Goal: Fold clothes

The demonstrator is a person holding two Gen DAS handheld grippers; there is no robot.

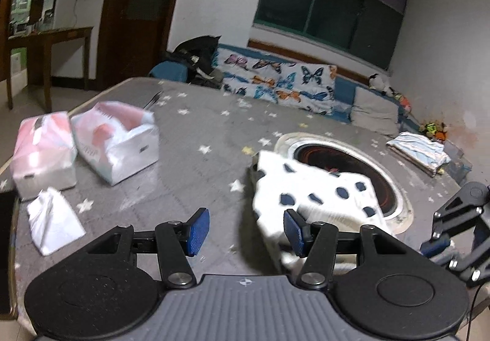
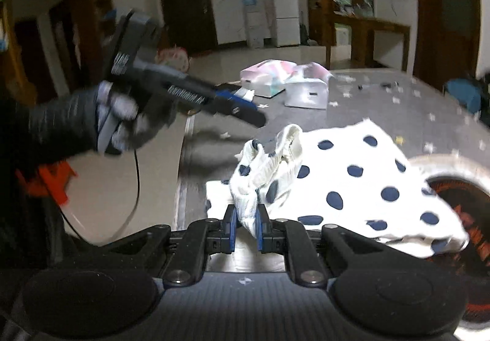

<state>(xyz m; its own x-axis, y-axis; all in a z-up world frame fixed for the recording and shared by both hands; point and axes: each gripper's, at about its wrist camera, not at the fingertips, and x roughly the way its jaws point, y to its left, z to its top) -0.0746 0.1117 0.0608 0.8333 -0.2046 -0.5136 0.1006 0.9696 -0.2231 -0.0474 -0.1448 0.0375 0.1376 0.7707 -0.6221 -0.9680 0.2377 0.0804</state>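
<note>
A white garment with dark blue dots (image 1: 318,191) lies on the grey star-patterned table (image 1: 196,157), partly over a round hotplate (image 1: 346,160). My left gripper (image 1: 246,229) is open and empty, just left of the garment's near edge. My right gripper (image 2: 246,229) is shut on a bunched edge of the dotted garment (image 2: 352,175). In the right wrist view the left gripper (image 2: 242,105) is held by a gloved hand above the table's left side. The right gripper also shows in the left wrist view (image 1: 453,237) at the right edge.
Two pink and white tissue packs (image 1: 85,142) and a small white bag (image 1: 52,221) sit on the table's left. A folded striped cloth (image 1: 419,151) lies far right. A butterfly-print cushion (image 1: 275,80) and a sofa stand behind the table. The table's near edge (image 2: 183,175) shows at left.
</note>
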